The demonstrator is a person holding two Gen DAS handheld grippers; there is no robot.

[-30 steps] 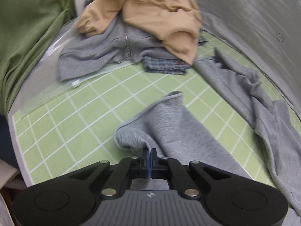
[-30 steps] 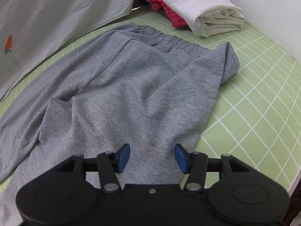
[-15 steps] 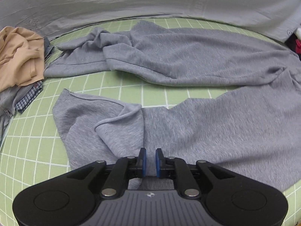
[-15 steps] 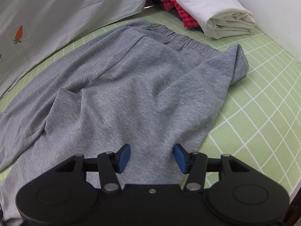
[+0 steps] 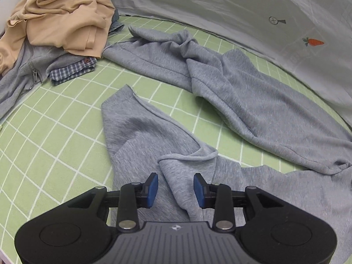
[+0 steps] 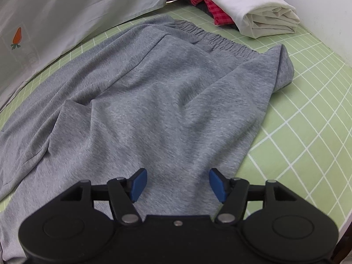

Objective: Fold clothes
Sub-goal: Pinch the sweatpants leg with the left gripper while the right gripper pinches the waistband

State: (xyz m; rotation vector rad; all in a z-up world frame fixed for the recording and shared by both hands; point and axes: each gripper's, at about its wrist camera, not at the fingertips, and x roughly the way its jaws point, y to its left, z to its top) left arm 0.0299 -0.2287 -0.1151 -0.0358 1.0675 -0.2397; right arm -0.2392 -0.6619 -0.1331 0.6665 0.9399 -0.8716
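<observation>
1. My left gripper (image 5: 175,188) hangs over the near leg of the grey sweatpants (image 5: 253,101), jaws opening, pads clear of a cloth ridge between them.
2. My right gripper (image 6: 177,184), jaws opening, holds nothing below the elastic waistband (image 6: 217,38).
3. Judgement: flatten the rumpled near leg, then lay it onto the far leg, seams matched.

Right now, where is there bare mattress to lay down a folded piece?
Free: the green checked sheet left of the grey sweatpants, below the clothes pile; also the strip right of the pants, below the folded white cloth. Crowded: the middle, under both legs, and both far corners.
</observation>
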